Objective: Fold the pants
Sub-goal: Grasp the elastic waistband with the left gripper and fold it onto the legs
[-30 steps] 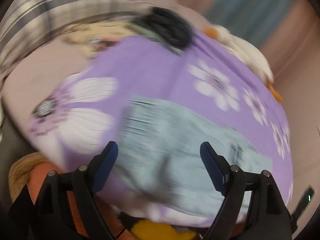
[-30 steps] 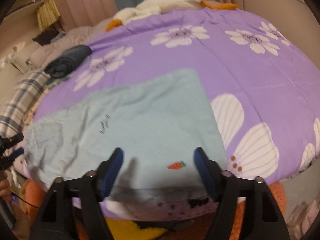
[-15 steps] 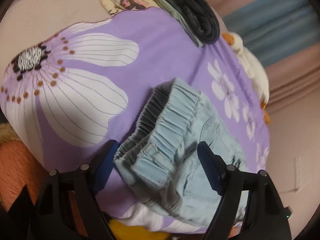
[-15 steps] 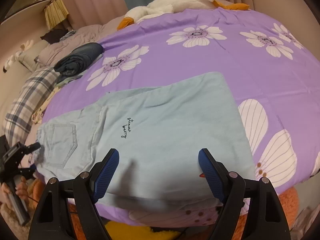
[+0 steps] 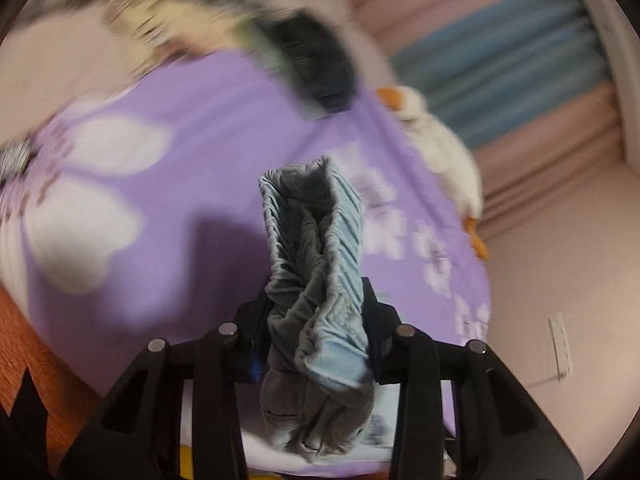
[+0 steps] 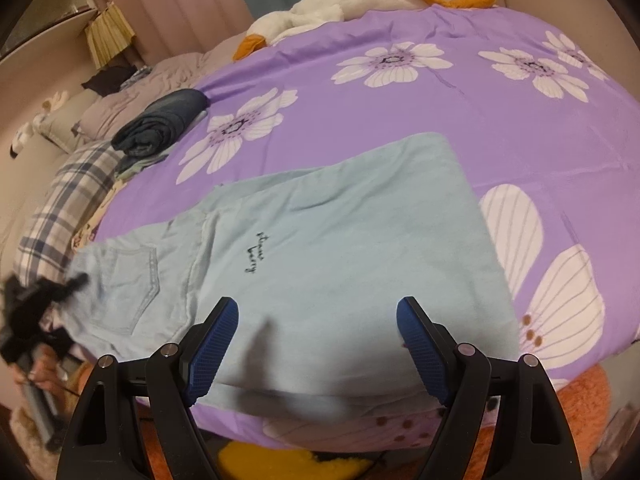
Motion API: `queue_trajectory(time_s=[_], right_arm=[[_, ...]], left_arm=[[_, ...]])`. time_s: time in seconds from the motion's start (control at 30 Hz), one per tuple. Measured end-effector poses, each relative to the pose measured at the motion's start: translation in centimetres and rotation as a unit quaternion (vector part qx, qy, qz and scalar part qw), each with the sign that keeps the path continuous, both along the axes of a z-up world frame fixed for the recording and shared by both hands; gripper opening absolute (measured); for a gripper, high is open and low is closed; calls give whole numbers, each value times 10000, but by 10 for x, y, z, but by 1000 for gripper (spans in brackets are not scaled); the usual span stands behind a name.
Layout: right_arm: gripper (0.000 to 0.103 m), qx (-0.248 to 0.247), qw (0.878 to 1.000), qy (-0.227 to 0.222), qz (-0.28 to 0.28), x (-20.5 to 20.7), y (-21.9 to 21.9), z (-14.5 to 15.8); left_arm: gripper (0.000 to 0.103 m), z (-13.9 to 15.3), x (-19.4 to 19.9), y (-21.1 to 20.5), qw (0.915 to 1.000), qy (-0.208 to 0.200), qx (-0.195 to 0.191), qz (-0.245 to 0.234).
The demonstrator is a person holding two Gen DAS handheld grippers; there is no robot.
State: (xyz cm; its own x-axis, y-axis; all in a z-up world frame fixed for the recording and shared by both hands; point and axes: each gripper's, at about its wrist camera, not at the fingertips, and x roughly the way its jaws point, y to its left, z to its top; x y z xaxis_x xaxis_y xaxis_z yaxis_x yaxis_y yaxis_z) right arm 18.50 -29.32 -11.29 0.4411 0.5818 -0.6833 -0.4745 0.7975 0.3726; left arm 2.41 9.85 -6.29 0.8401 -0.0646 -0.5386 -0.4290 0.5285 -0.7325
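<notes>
L wrist view: my left gripper (image 5: 316, 332) was closing on the pants (image 5: 316, 280), the bunched elastic waistband standing up between the jaws, pads pressing it from both sides. I took the waist end there, I think, because gathered elastic gives a firm hold for carrying that end over the legs. Blurred bg: the purple cover (image 5: 208, 152), a dark bundle (image 5: 316, 68) and a white plush (image 5: 444, 160) near the far edge. R wrist view: my right gripper (image 6: 316, 344) hung with jaws wide apart, nothing between them, over the pants' near hem, prob. ready to pin or take that end. The pants lay flat across the cover, legs stacked, back pocket (image 6: 128, 288) at the left where the left gripper, blurred, met the waist. No containers in either view.
</notes>
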Motion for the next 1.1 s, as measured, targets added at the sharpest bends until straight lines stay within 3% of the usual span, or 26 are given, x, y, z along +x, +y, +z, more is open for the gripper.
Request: queue_trajectory(time_s=[0.13, 0.33, 0.47, 0.57, 0.8, 0.93, 1.03, 1.1], right_arm=[[82, 163, 9997, -38, -179, 1, -13, 5], [82, 292, 9984, -98, -484, 2, -36, 10], [82, 375, 9968, -101, -700, 3, -52, 11], [82, 371, 9958, -111, -833, 4, -61, 11], [82, 363, 9944, -6, -995, 10, -73, 5], [82, 376, 9939, 92, -1036, 14, -75, 1], [82, 384, 9939, 142, -1023, 16, -75, 0], [82, 352, 9938, 176, -1042, 18, -76, -2]], left_arm=[[36, 56, 29, -49, 9948, -423, 488, -792], [36, 78, 73, -134, 9758, -294, 1097, -1870], [36, 67, 101, -179, 9604, -170, 1217, -2502], [36, 46, 121, -206, 9500, 150, 1254, -2854], [37, 6, 153, -233, 9328, 613, 1263, -3319], [39, -18, 165, -240, 9241, 856, 1082, -3564], [47, -25, 167, -246, 9191, 849, 888, -3745], [62, -27, 167, -247, 9145, 791, 511, -3934]])
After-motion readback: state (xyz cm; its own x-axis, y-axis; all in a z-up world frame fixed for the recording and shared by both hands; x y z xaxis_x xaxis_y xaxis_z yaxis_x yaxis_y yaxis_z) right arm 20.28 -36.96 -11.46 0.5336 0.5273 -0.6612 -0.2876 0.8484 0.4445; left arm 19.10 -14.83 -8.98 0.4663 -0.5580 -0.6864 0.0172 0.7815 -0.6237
